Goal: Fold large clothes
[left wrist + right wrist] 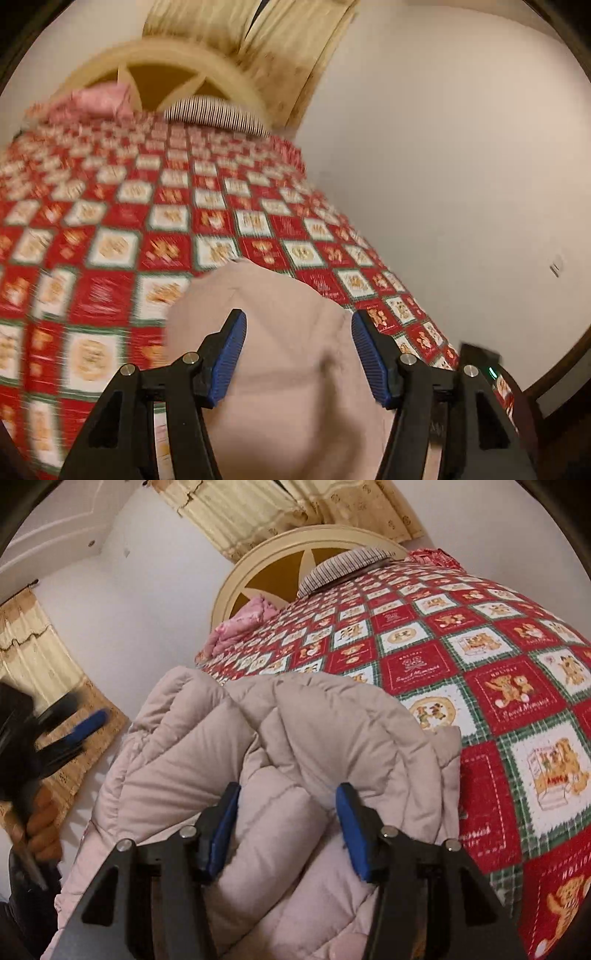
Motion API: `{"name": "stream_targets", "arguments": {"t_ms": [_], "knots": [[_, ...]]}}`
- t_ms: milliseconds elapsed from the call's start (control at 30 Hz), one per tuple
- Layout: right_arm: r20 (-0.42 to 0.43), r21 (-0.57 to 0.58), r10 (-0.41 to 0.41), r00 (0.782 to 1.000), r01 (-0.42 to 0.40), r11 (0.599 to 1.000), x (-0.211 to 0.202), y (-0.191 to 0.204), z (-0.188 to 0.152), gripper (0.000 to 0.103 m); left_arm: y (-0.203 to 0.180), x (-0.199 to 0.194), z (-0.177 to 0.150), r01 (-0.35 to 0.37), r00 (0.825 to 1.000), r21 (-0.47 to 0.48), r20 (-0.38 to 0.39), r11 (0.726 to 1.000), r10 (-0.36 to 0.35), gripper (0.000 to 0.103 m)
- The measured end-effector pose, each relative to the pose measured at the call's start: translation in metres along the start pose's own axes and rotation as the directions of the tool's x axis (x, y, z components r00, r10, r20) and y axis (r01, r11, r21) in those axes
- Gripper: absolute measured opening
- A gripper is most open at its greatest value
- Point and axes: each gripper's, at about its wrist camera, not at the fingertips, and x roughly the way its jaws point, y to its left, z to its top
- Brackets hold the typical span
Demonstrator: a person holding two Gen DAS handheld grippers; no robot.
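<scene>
A bed under a red-and-white teddy-bear quilt fills the room, and the puffy pink jacket lies bunched at its near edge. Both the left gripper and right gripper hang half-open over the padding, gripping nothing. Because the fill is springy and slick, the loose fold may well puff open or slide off the edge.

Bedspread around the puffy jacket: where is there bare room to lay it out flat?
The red checked bedspread lies bare between the jacket and the striped pillow at the headboard. It is crowded at the near edge under the jacket, and by the pink bedding.
</scene>
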Motion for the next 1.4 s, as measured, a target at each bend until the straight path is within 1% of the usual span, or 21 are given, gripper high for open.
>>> {"name": "stream_targets", "arguments": {"t_ms": [67,100,133,167,233,333,500,533,567,667,700,733,767,800,933,1033,1100,1167,1233,1333,1400], "knots": [[0.012,0.012,0.007,1.0,-0.007,1.0,-0.002,-0.001,-0.004,0.054,-0.011,0.029,-0.008,-0.049,0.998,0.016,-0.032,0.999,0.049,0.06],[0.018,0.022,0.007,1.0,-0.007,1.0,-0.004,-0.003,-0.005,0.054,-0.019,0.039,-0.015,-0.104,0.994,0.062,-0.027,0.993,0.105,0.061],[0.022,0.036,0.012,1.0,-0.013,0.999,-0.005,-0.006,-0.006,0.053,-0.022,0.042,-0.021,-0.135,0.991,0.091,-0.015,0.987,0.136,0.062],[0.025,0.051,0.025,0.999,-0.026,0.998,-0.005,-0.01,-0.006,0.053,-0.028,0.047,-0.028,-0.186,0.982,0.134,0.003,0.973,0.187,0.063],[0.032,0.078,0.058,0.998,-0.06,0.995,-0.005,-0.016,-0.006,0.053,-0.034,0.053,-0.04,-0.258,0.966,0.181,0.027,0.949,0.258,0.064],[0.03,0.084,0.07,0.997,-0.073,0.994,-0.004,-0.019,-0.005,0.053,-0.036,0.067,-0.05,-0.339,0.94,0.233,0.049,0.911,0.337,0.066],[-0.001,0.07,0.007,1.0,-0.007,0.998,-0.018,-0.013,0.006,0.056,-0.041,0.093,-0.059,-0.441,0.893,0.302,0.058,0.845,0.445,0.066],[-0.012,0.074,-0.015,1.0,0.016,0.997,-0.025,-0.011,0.01,0.056,-0.042,0.095,-0.06,-0.455,0.885,0.311,0.06,0.834,0.461,0.066],[-0.016,0.077,-0.033,0.999,0.034,0.996,-0.033,-0.01,0.013,0.059,-0.043,0.099,-0.061,-0.47,0.877,0.32,0.06,0.823,0.477,0.066],[-0.016,0.061,-0.119,0.993,0.119,0.991,-0.065,0.0,0.02,0.064,-0.042,0.102,-0.062,-0.486,0.866,0.328,0.053,0.81,0.498,0.066],[-0.025,0.043,-0.165,0.986,0.166,0.985,-0.076,0.005,0.021,0.066,-0.042,0.103,-0.062,-0.489,0.864,0.33,0.052,0.808,0.501,0.066],[-0.031,0.036,-0.184,0.982,0.185,0.982,-0.083,0.007,0.02,0.073,-0.042,0.103,-0.062,-0.492,0.861,0.332,0.054,0.805,0.505,0.066],[-0.038,0.038,-0.189,0.981,0.19,0.981,-0.087,0.008,0.019,0.08,-0.042,0.103,-0.063,-0.496,0.859,0.334,0.056,0.801,0.508,0.066],[-0.068,0.047,-0.181,0.981,0.184,0.982,-0.087,0.007,0.016,0.083,-0.043,0.103,-0.063,-0.5,0.857,0.336,0.058,0.798,0.512,0.066],[-0.19,0.12,-0.171,0.967,0.196,0.973,-0.063,-0.004,0.011,0.084,-0.045,0.103,-0.066,-0.516,0.847,0.342,0.068,0.785,0.528,0.066],[-0.224,0.138,-0.127,0.966,0.161,0.977,-0.047,-0.001,0.011,0.081,-0.045,0.104,-0.066,-0.526,0.841,0.342,0.071,0.779,0.537,0.066],[-0.22,0.057,-0.164,0.962,0.18,0.982,-0.04,0.01,0.014,0.072,-0.046,0.105,-0.067,-0.536,0.833,0.347,0.073,0.77,0.548,0.066],[-0.217,-0.025,-0.21,0.953,0.209,0.978,-0.036,0.017,0.012,0.054,-0.048,0.107,-0.068,-0.546,0.826,0.353,0.078,0.76,0.558,0.067],[-0.21,-0.066,-0.229,0.951,0.22,0.973,-0.034,0.017,0.006,0.048,-0.049,0.109,-0.069,-0.556,0.819,0.354,0.083,0.752,0.567,0.067],[-0.181,-0.085,-0.227,0.957,0.214,0.973,-0.025,0.009,-0.007,0.046,-0.047,0.114,-0.067,-0.57,0.811,0.34,0.086,0.748,0.579,0.067],[-0.149,-0.071,-0.196,0.969,0.188,0.98,-0.017,0.0,-0.013,0.046,-0.046,0.117,-0.066,-0.581,0.803,0.332,0.088,0.743,0.589,0.067]]}}
